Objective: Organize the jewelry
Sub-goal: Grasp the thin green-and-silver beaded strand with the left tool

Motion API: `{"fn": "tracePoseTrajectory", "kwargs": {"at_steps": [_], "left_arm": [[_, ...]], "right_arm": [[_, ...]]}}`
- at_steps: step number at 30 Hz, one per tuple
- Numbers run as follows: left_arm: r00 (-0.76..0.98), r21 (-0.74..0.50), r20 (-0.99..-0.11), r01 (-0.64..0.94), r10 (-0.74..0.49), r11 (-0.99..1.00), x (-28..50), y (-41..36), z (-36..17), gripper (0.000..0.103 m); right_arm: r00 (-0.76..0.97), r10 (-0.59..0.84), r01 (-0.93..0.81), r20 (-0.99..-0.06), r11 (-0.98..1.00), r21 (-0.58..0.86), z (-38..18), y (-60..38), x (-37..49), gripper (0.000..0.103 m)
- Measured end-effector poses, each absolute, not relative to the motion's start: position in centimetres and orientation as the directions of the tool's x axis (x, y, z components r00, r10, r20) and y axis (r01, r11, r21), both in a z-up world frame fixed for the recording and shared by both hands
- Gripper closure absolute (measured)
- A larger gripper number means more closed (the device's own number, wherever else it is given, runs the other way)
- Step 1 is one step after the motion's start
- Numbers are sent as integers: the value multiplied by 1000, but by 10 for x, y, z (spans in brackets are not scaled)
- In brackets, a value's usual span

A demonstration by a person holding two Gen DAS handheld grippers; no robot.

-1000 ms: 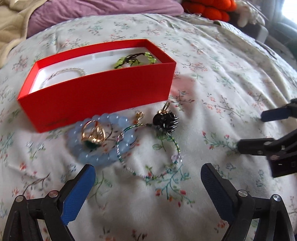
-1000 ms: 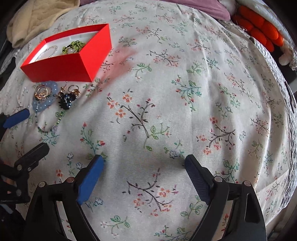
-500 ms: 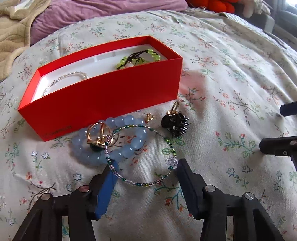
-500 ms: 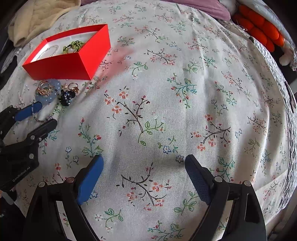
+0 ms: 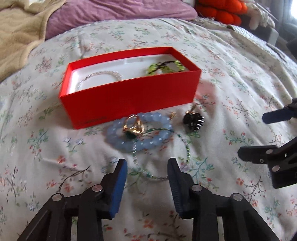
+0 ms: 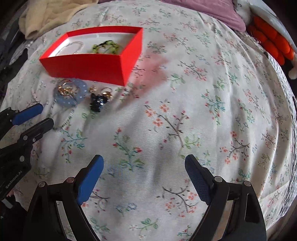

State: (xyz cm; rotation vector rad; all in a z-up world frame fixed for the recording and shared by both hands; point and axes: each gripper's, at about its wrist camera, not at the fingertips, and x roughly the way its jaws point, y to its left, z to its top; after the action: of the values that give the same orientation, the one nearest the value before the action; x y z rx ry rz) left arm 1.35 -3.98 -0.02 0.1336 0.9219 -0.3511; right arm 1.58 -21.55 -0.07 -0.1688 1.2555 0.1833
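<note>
A red box [image 5: 130, 100] [image 6: 89, 64] holds a silver bracelet [image 5: 100, 76] and a green bead bracelet [image 5: 165, 67]. In front of it lie a pale blue bead bracelet [image 5: 148, 142] [image 6: 81, 92], gold rings [image 5: 133, 126] on it, a thin green-and-clear bead bracelet [image 5: 161, 176], a black spiky piece [image 5: 194, 120] [image 6: 97, 102] and a small gold ring [image 6: 107, 92]. My left gripper [image 5: 147, 166] [image 6: 40, 115] is partly open, its fingertips either side of the thin bracelet's near loop. My right gripper [image 6: 143, 163] [image 5: 259, 131] is open and empty, to the right of the jewelry.
Everything lies on a soft floral bedspread [image 6: 185, 111]. A beige blanket [image 5: 20, 33] and a purple pillow [image 5: 111, 13] are behind the box. An orange plush [image 6: 269, 44] sits at the far right edge.
My left gripper has narrowed from wide open and pulled back slightly; the thin bracelet's near loop now sits between its tips. My right gripper moved closer to the jewelry, still open.
</note>
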Motion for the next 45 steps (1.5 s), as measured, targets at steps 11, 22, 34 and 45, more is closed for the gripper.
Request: {"fn": "tracePoseTrajectory", "kwargs": {"at_steps": [11, 22, 34, 45], "left_arm": [[420, -265, -845, 208, -331, 941, 45, -23, -27, 65], [412, -204, -880, 120, -235, 972, 41, -12, -22, 103], [439, -164, -885, 23, -158, 986, 29, 38, -13, 103], [436, -165, -887, 11, -153, 986, 28, 48, -14, 103]], "right_arm": [[299, 70, -186, -952, 982, 14, -1, -205, 33, 12], [283, 206, -137, -937, 975, 173, 10, -204, 46, 13], [227, 406, -97, -885, 914, 394, -3, -158, 53, 63], [309, 368, 64, -877, 912, 405, -20, -163, 80, 78]]}}
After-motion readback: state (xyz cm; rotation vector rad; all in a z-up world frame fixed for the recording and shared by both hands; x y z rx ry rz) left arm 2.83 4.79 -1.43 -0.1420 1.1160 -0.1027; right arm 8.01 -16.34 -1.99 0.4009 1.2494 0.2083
